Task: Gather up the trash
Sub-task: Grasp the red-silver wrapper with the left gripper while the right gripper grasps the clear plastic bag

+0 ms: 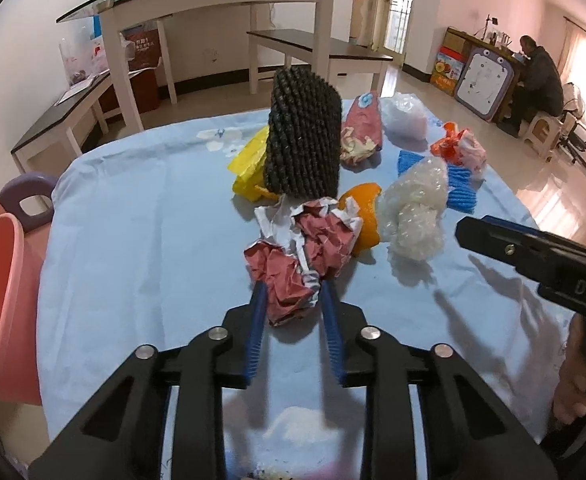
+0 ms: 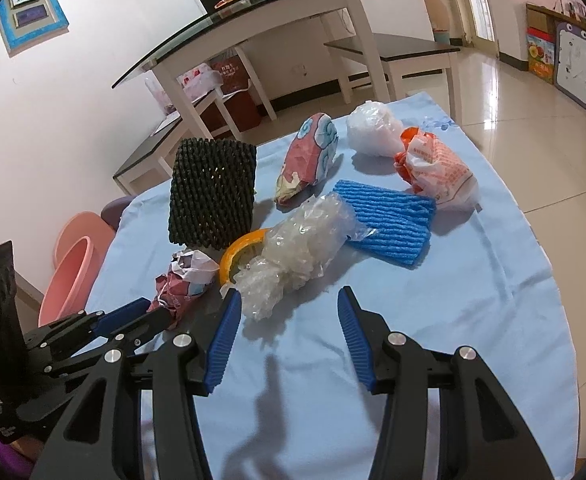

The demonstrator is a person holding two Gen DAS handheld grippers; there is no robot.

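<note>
Pink crumpled paper (image 1: 299, 256), one wad on the blue cloth (image 1: 141, 216), lies lengthwise away from the left gripper (image 1: 293, 300), whose fingers pinch its near end. One bubble-wrap bundle (image 2: 293, 244) angles up-right ahead of the right gripper (image 2: 289, 304), jaws spread, empty.

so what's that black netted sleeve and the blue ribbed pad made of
Black netted sleeve: looks like matte foam mesh, as fruit wrap is; open diamond lattice, stands on its own. Blue ribbed pad: probably soft foam too; parallel ridges, dull surface, lying flat.
</note>
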